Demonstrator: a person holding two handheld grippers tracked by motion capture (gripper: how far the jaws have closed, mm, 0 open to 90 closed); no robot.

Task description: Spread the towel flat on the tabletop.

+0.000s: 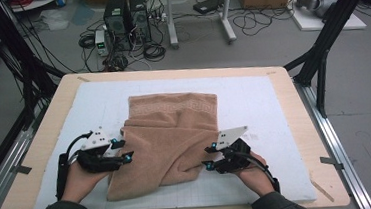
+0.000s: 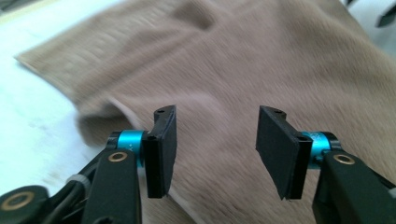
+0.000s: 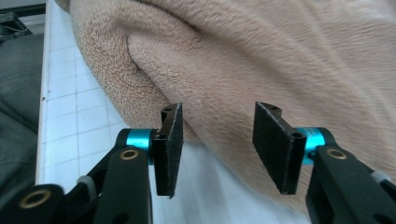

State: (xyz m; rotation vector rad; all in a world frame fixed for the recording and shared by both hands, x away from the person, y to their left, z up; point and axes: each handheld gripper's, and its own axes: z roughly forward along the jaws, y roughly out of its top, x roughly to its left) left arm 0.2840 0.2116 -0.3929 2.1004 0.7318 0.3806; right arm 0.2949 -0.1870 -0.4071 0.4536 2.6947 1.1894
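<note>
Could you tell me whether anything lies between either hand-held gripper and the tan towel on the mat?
Nothing visible does. The left hand-held gripper and the right hand-held gripper sit at the towel's edges with their jaws apart, and their own views show bare towel just past the pads.

Both tongs point(image 1: 127, 151) point(image 1: 209, 158) parted, empty.

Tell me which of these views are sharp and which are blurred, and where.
High view: evenly lit, soft but readable, the towel and mat clear. Left gripper view: jaws crisp, the towel behind them smeared, its weave lost. Right gripper view: the towel's pile is sharp at left, blurring toward the right edge; the mat's grid is readable.
</note>
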